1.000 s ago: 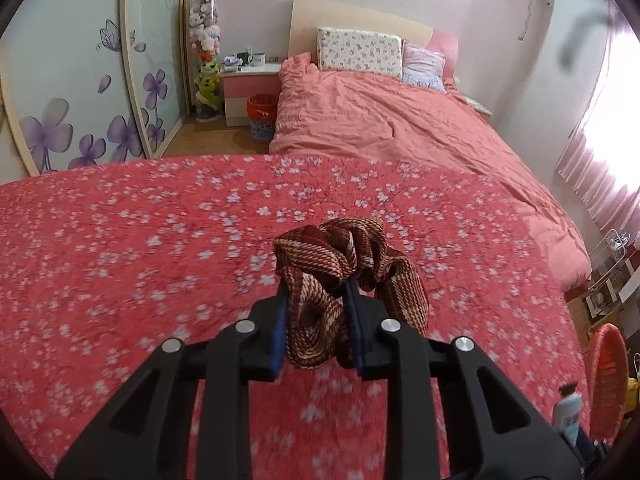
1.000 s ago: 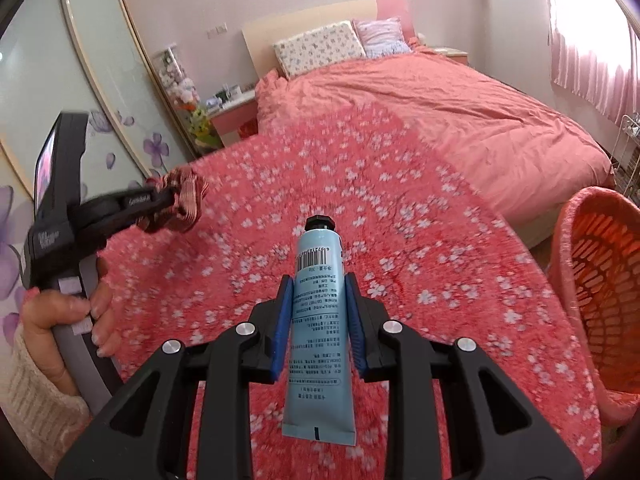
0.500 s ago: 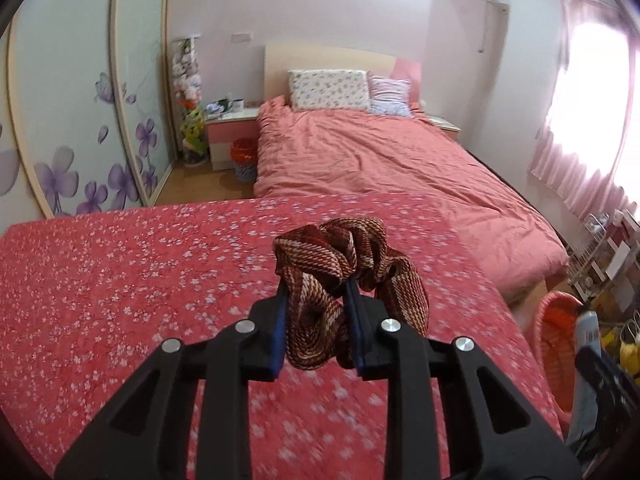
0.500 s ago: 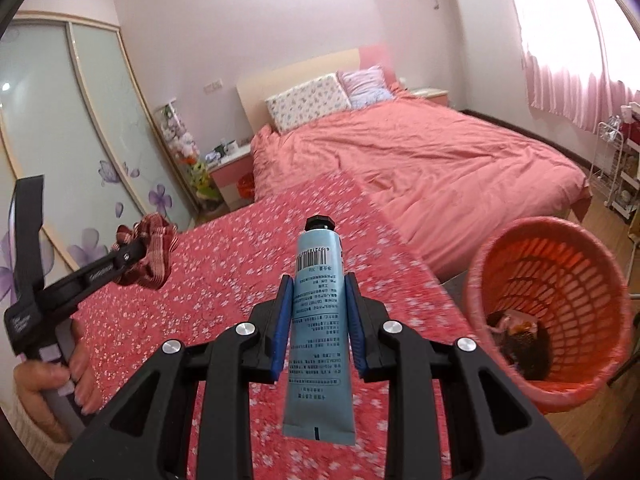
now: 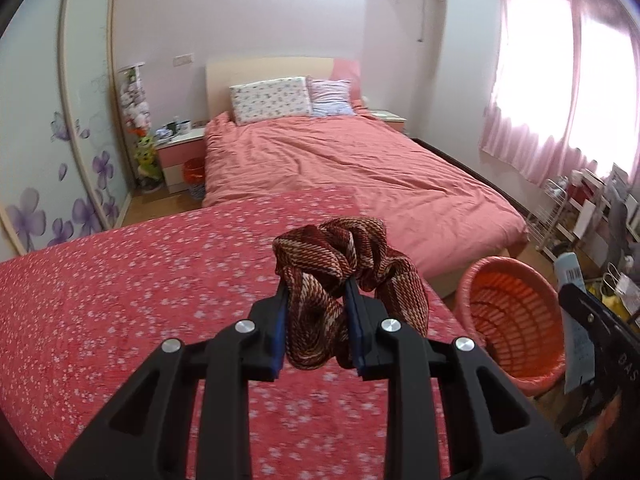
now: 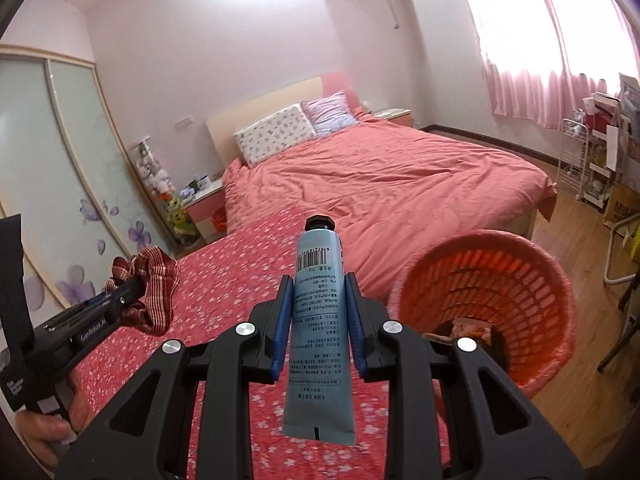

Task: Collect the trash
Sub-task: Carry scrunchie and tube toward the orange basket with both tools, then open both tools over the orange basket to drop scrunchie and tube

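Bedroom backdrop: pink bed (image 5: 352, 168) far ahead of my fingers, red floral cloth (image 5: 132, 288) right under them. Versus a second ago, both my grippers sit higher and further right; the orange basket (image 6: 516, 280), then only a sliver at the frame edge, now shows whole just right of my right fingers, with some wrappers visible in its bottom. In the left view the basket (image 5: 516, 320) has also come in, low on the right, off the cloth's edge.

My left gripper (image 5: 316, 320) is clamped narrow on the brown plaid scrunchie (image 5: 344, 264); blue pads press its lower loop from both sides, the rest bunches up ahead of the tips and spills to the right. Same grip as before.

My right gripper (image 6: 318, 320) is clenched on the blue tube (image 6: 319, 320), pads on its two sides, black cap pointing away from me, crimped end hanging back below the fingers. Grip unchanged. Tube sits above the cloth's edge, beside the basket, not yet over it.
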Available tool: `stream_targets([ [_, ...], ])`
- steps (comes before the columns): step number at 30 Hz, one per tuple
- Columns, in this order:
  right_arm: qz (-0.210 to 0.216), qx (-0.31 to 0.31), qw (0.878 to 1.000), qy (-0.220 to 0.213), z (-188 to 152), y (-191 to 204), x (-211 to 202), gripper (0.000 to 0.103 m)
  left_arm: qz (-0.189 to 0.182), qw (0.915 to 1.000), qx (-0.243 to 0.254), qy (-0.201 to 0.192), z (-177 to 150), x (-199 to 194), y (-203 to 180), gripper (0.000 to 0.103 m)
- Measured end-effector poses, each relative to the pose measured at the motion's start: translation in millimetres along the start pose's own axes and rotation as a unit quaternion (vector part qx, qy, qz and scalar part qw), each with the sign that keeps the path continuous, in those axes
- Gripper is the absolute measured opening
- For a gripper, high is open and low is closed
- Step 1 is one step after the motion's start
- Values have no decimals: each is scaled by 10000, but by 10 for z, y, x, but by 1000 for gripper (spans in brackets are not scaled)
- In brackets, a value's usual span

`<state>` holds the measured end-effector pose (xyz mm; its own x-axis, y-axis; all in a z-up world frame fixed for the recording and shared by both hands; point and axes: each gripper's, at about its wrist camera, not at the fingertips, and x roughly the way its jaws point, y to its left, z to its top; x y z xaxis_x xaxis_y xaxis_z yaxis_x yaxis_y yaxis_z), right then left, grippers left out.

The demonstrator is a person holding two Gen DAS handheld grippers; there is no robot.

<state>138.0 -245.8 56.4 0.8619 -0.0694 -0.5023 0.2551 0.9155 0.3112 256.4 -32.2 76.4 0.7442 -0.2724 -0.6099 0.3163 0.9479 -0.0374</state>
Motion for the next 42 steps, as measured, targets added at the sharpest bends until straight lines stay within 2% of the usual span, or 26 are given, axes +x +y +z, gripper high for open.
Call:
stream_targets([
  [13, -486, 437, 9977, -190, 93, -786, -126, 26, -813, 9954, 490, 105, -120, 158, -961, 26],
  [22, -748, 708, 9945, -211, 161, -1252, -2, 26, -1460, 9870, 594, 303, -174, 507, -1653, 26],
  [27, -815, 909, 9924, -157, 210, -1497, 128, 26, -1696, 9816, 719, 514, -250, 777, -2018, 26],
  [30, -849, 1024, 9911, -95, 214, -1642, 221, 26, -1771, 9792, 753, 649, -280, 939, -2181, 27],
  [35, -716, 1157, 9906, 161, 219, -1792, 376, 27, -1751, 9772, 768, 923, -376, 1219, -2327, 37],
  [37, -652, 1243, 9899, 222, 195, -1839, 406, 31, -1732, 9762, 775, 1047, -416, 1308, -2317, 39],
  [42, -675, 1220, 9901, 179, 143, -1778, 298, 50, -1551, 9787, 713, 1137, -473, 1383, -2196, 42],
])
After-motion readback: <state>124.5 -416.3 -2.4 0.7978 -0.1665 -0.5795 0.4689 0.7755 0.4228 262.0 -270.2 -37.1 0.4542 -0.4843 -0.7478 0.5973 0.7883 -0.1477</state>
